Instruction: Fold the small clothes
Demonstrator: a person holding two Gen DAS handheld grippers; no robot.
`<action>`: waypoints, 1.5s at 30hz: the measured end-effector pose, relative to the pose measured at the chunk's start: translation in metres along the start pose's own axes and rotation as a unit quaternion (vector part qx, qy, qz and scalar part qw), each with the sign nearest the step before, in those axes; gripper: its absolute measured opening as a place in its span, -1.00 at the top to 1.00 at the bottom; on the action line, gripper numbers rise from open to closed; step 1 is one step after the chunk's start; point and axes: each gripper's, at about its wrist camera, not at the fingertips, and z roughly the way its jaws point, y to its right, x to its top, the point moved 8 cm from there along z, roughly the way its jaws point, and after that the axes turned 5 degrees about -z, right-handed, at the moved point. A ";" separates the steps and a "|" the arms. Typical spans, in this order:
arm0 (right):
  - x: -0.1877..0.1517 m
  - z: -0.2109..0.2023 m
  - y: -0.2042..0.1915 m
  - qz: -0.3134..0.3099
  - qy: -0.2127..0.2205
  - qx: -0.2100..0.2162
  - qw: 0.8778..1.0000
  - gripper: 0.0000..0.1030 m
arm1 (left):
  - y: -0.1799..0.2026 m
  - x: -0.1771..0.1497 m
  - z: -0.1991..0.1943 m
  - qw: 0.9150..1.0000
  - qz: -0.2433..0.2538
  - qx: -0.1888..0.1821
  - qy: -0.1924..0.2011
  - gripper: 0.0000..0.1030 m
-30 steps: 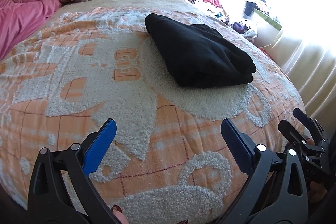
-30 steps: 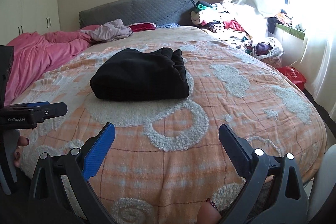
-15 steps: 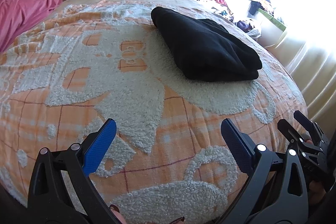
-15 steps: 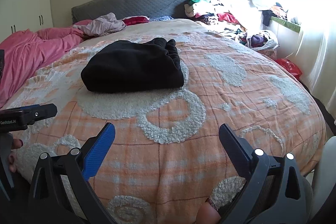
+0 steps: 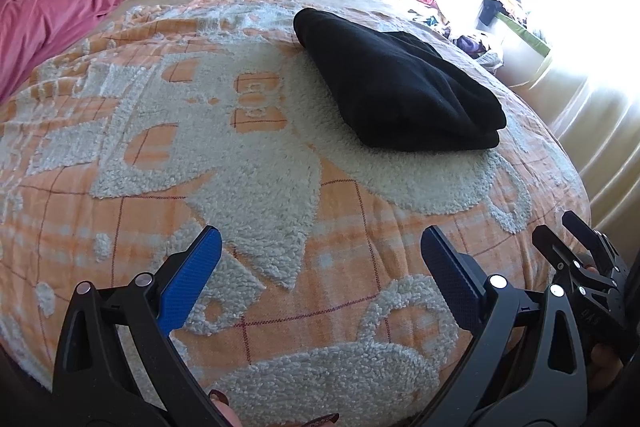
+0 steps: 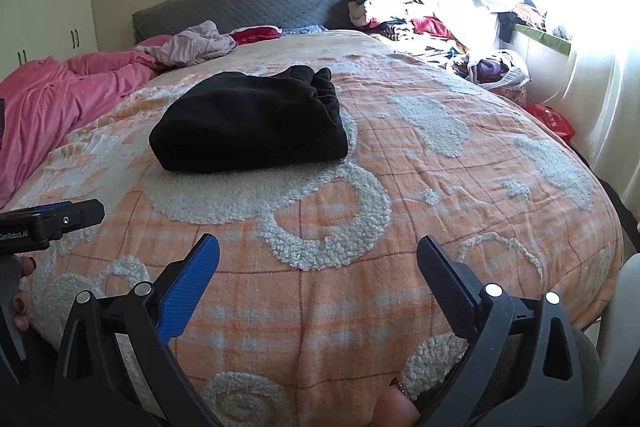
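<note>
A black garment (image 5: 396, 91) lies folded into a thick rectangle on the orange and white bedspread (image 5: 248, 195); it also shows in the right wrist view (image 6: 252, 119). My left gripper (image 5: 320, 247) is open and empty, low over the near end of the bed, well short of the garment. My right gripper (image 6: 318, 255) is open and empty, also near the foot of the bed. The right gripper's tips show at the right edge of the left wrist view (image 5: 576, 243). The left gripper's body shows at the left edge of the right wrist view (image 6: 48, 223).
A pink duvet (image 6: 60, 95) and a mauve garment (image 6: 196, 45) lie at the far left by the grey headboard (image 6: 248, 1). A heap of mixed clothes (image 6: 420, 19) sits at the far right near the window. A red bag (image 6: 552, 119) lies on the floor.
Both grippers have shifted a little forward and up, so the black garment sits slightly differently in view. The garment has not moved. Both grippers stay open.
</note>
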 end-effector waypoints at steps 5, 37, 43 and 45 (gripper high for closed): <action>0.000 0.000 0.000 -0.002 0.001 0.000 1.000 -0.91 | 0.000 0.001 0.000 1.000 0.001 0.001 0.002 -0.81; 0.000 0.001 0.002 -0.002 0.000 -0.007 1.000 -0.91 | 0.001 0.000 -0.001 1.000 0.005 0.009 -0.004 -0.81; 0.000 0.001 0.001 -0.003 -0.001 -0.009 1.000 -0.91 | 0.001 -0.001 -0.001 1.000 0.006 0.009 -0.003 -0.81; 0.000 0.001 0.002 -0.002 -0.001 -0.009 1.000 -0.91 | 0.002 -0.001 -0.001 1.000 0.009 0.010 -0.002 -0.81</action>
